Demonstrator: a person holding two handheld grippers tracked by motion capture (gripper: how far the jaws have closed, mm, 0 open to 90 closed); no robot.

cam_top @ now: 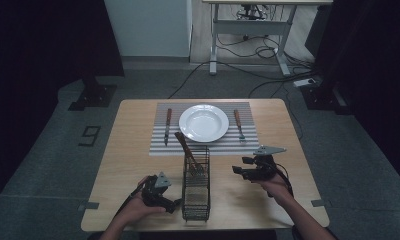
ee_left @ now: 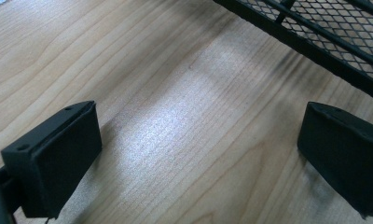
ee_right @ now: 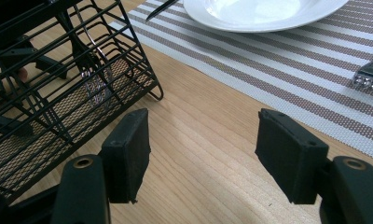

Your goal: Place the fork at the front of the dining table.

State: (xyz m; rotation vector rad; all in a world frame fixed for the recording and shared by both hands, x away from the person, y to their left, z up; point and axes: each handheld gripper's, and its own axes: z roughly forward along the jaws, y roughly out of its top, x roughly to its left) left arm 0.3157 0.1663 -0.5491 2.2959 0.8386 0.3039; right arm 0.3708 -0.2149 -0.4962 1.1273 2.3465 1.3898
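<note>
A black wire basket point(cam_top: 196, 182) stands on the wooden table point(cam_top: 133, 150) between my two grippers, and a wooden-handled utensil point(cam_top: 187, 150) leans in it. Behind it lies a striped placemat point(cam_top: 243, 142) with a white plate point(cam_top: 204, 122), a knife point(cam_top: 168, 126) to its left and a fork point(cam_top: 239, 125) to its right. My left gripper point(cam_top: 174, 204) rests left of the basket, open over bare wood point(ee_left: 198, 154), with the basket's mesh point(ee_left: 315, 32) just ahead. My right gripper point(cam_top: 238, 170) hovers right of the basket, open and empty point(ee_right: 203, 149), between the basket point(ee_right: 58, 93) and the placemat point(ee_right: 278, 70).
The table's edges are close behind both hands. Beyond the table lie grey floor, dark curtains on both sides, a desk frame point(cam_top: 248, 30) and loose cables point(cam_top: 268, 75). The fork's tines point(ee_right: 371, 77) and the plate point(ee_right: 259, 11) lie ahead of the right gripper.
</note>
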